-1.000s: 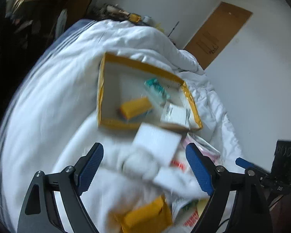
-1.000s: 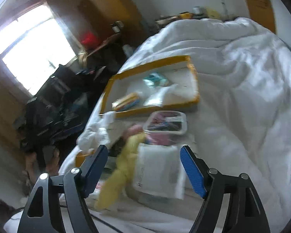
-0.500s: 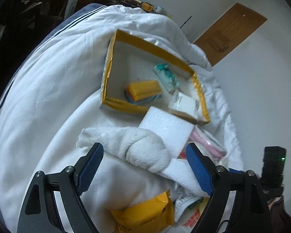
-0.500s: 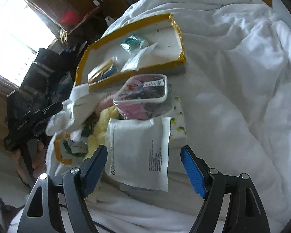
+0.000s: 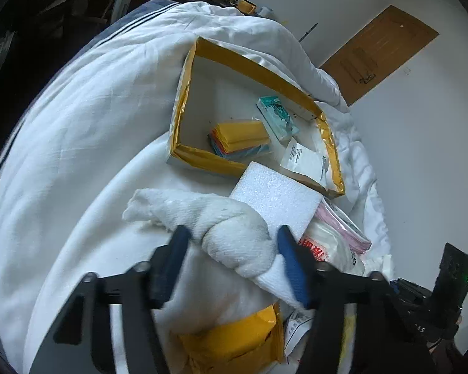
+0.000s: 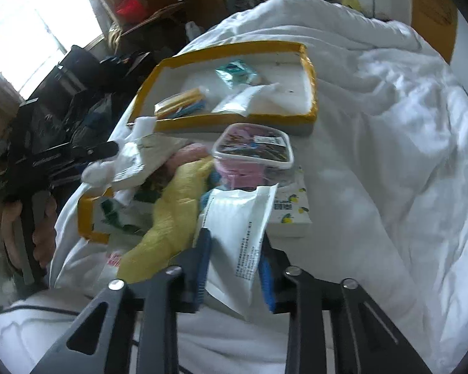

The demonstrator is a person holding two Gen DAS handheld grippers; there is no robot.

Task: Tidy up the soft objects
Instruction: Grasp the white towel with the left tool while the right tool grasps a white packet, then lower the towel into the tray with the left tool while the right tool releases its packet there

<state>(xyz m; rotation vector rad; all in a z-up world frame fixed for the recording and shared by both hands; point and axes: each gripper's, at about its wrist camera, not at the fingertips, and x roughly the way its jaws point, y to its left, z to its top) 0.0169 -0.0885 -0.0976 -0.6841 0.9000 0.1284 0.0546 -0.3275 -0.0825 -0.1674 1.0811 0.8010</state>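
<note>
White knotted towel on duvet, near side of yellow-rimmed box. Left gripper just closing around knot; right pad touching, left pad contact unclear. Right gripper just closed, pinching white pouch. Risks: towel tail dragging foam block; slick pouch slipping from edge grip.

On my bed: one yellow-edged box holding three packets. Beside it I count one knotted white towel, one foam block, one yellow cloth.
</note>
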